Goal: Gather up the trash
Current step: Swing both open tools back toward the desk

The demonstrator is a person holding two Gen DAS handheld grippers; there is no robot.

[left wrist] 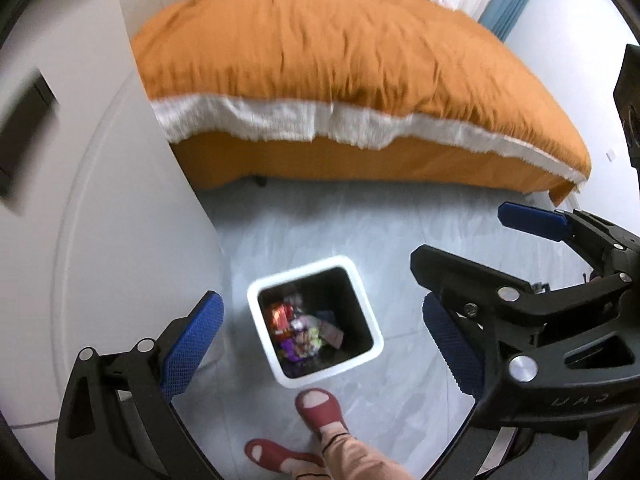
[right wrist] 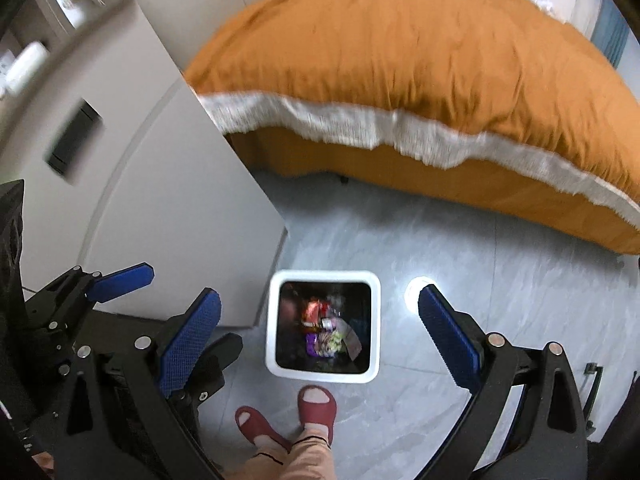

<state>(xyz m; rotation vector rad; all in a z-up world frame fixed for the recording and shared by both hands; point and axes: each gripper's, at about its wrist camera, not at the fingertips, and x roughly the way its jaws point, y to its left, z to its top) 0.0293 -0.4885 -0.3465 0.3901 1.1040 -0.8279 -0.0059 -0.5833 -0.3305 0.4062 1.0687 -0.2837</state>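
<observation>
**A:** What sits on the floor?

**B:** A white square trash bin (left wrist: 316, 318) with a dark inside stands upright on the pale grey tiled floor (left wrist: 360, 224), just in front of a person's red slippers (left wrist: 320, 410). Colourful wrappers (left wrist: 304, 332) lie in a heap at its bottom.

**A:** And the two tools?

**B:** The left hand-held gripper (left wrist: 320, 344) hangs above the bin with its blue-padded fingers spread wide and nothing between them. The right hand-held gripper (right wrist: 320, 340) hovers over the same bin, likewise released and empty. In the left wrist view the right one shows at the right edge; in the right wrist view the left one shows at the left edge.

**A:** The surroundings?

**B:** A bed with an orange cover (right wrist: 420, 60) and a white fringe lies beyond the bin, well apart from it. A white cabinet (right wrist: 192, 200) stands to the left, near the bin. A bright light reflection (right wrist: 412, 292) marks the tiles just right of the bin.
</observation>
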